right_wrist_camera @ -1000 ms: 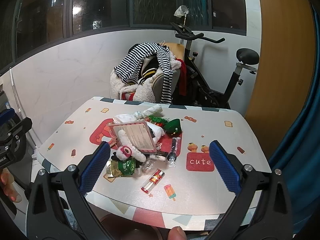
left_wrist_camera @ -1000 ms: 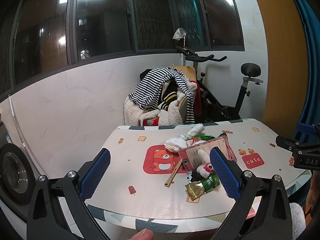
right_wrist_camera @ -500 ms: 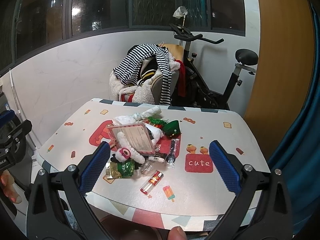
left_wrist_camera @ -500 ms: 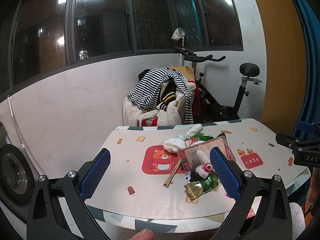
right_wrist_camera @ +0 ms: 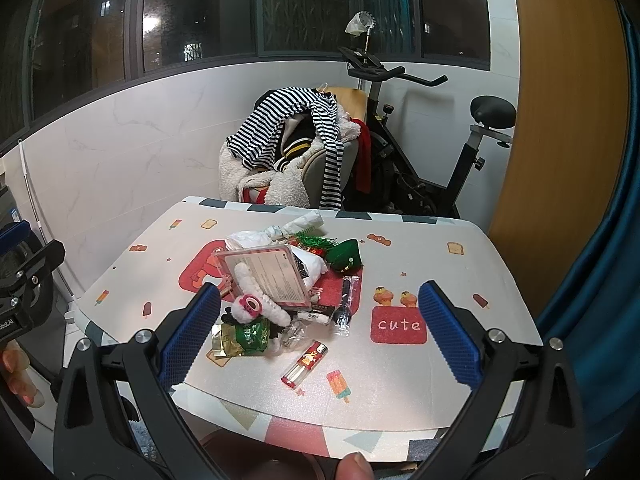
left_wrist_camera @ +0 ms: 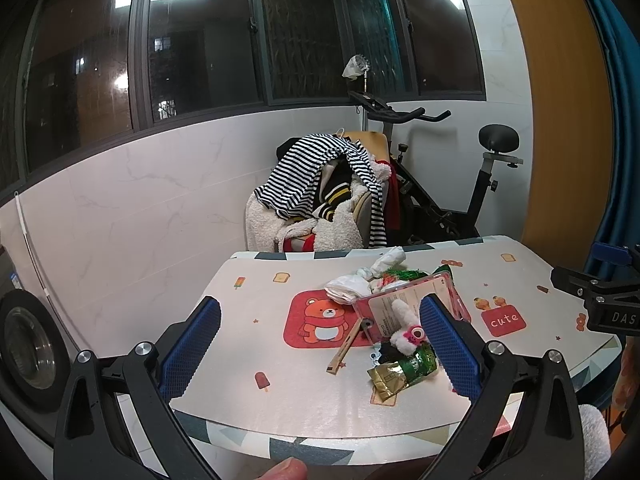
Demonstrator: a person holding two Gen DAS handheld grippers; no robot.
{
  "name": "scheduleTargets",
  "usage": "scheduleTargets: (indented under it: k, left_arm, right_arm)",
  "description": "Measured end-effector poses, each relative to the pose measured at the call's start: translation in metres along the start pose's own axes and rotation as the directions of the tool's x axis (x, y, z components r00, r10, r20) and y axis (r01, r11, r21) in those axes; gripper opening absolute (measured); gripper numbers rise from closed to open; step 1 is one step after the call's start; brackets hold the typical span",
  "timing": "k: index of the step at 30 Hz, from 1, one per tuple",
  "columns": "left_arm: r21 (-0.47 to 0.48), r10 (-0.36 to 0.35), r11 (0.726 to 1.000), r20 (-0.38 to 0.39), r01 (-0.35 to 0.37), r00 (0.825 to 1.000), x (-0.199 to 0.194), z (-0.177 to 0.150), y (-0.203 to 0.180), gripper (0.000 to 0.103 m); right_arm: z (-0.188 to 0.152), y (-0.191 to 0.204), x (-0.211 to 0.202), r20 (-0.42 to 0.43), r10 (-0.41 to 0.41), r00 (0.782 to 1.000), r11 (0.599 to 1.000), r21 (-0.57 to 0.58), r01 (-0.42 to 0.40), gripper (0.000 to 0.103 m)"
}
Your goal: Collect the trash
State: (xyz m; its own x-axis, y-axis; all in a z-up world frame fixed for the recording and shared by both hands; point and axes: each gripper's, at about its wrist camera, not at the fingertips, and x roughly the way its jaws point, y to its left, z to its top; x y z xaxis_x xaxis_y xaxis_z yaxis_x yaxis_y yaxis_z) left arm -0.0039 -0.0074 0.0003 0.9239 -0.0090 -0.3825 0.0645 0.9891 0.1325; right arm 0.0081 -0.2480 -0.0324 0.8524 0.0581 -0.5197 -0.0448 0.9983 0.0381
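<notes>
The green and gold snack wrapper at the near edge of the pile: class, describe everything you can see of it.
The snack wrapper is crumpled, shiny foil or plastic film, green with white print on one part and gold on the other. It lies flat on the table at the near, left end of the pile. The plush toy rests against its far side. Neither gripper touches it; both hang open above the table's near edge.
</notes>
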Motion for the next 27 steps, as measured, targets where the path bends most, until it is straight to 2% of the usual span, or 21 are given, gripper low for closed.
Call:
scheduleTargets:
  k: [19,23,27]
  left_arm:
    - [-0.001,-0.004,1.0,-0.02,0.004,1.0,0.002,-0.008,-0.002,0.097]
    - [-0.014,-0.062,0.998,-0.038,0.062,0.997,0.006,-0.012,-0.002,0.097]
    - [-0.03,-0.138,0.99,-0.106,0.136,0.985,0.024,-0.022,0.0,0.098]
  right_arm:
    - [-0.011,0.006,0.007,-0.019,0.0,1.0,1.0,0.005,0.0,0.097]
    - [-0.014,0.006,0.01,-0.03,-0.003,1.0,1.0,0.008,0.003,0.097]
    - [-0.02,0.002,0.02,-0.051,0.017,0.999,0.999,0.03,-0.016,0.097]
